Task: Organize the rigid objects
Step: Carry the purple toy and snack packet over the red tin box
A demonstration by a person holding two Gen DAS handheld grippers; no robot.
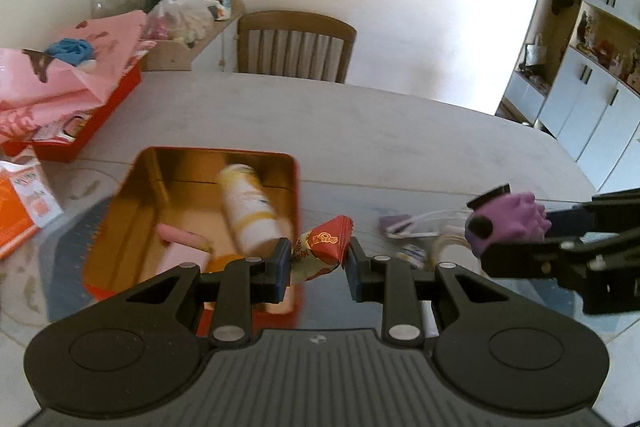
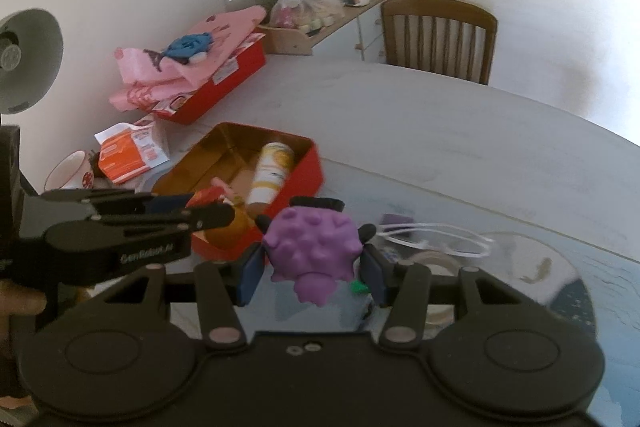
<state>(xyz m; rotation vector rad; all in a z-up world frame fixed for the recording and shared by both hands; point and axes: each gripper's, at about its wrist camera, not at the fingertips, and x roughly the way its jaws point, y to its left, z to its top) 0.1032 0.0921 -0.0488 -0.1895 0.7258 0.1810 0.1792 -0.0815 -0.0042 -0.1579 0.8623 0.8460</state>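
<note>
- The left tool (image 1: 319,259) is closed to a narrow gap on a red and cream candy wrapper (image 1: 325,245), pinched between its pads, and hangs just past the near right corner of the open red tin (image 1: 120,187).
- The right tool (image 2: 314,269) is closed about halfway on a knobbly purple toy figure (image 2: 310,247), gripped at its sides; in the right wrist view it sits just right of the tin's near end, over the desk (image 2: 440,131).
- The tin already holds a white and yellow canister (image 1: 250,205) lying along its right wall and a pink stick-shaped item (image 1: 182,237) near the front; the left half looks free.
- My judgement: carry the candy over the rim first, well inside, and let go low so it does not bounce out.
- Keep the two tools apart; they are near each other at the tin's near edge.
- The toy is bulkier: aim it for the bare left half, clear of the canister.
- Avoid the loose clear cord (image 2: 432,235) on the desk behind the toy.
</note>
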